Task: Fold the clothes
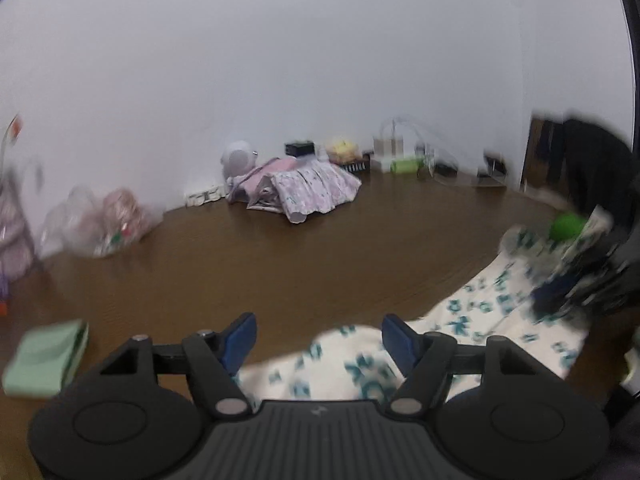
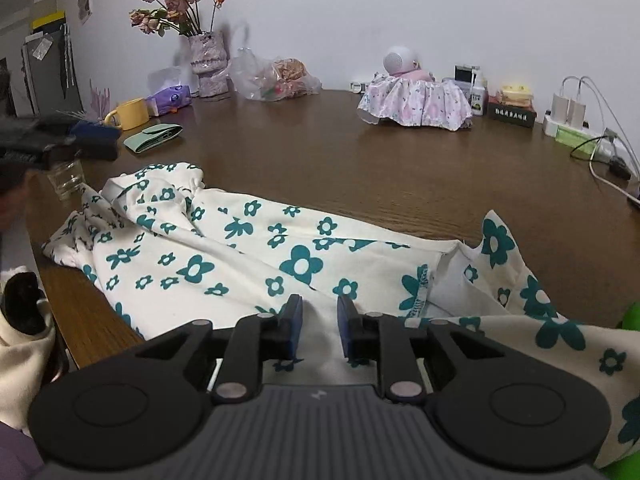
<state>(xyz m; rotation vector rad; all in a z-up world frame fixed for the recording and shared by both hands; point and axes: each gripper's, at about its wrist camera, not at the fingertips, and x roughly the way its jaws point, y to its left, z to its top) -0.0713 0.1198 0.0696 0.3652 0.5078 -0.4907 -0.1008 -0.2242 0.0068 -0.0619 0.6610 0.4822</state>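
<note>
Left tongs, jaws wide apart, hover at bottom centre of the blurred left view; the shirt trails from beneath them toward right centre over the brown wood-grain surface. Right view: right tongs, jaws narrowly apart and holding nothing, sit over the near hem at bottom centre, closer to the work. Soft cream cloth with teal flowers lies rumpled, long axis left to right.

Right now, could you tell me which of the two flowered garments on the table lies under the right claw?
The white garment with teal flowers, spread beneath the right claw; the pink flowered one sits far back by the wall.
</note>
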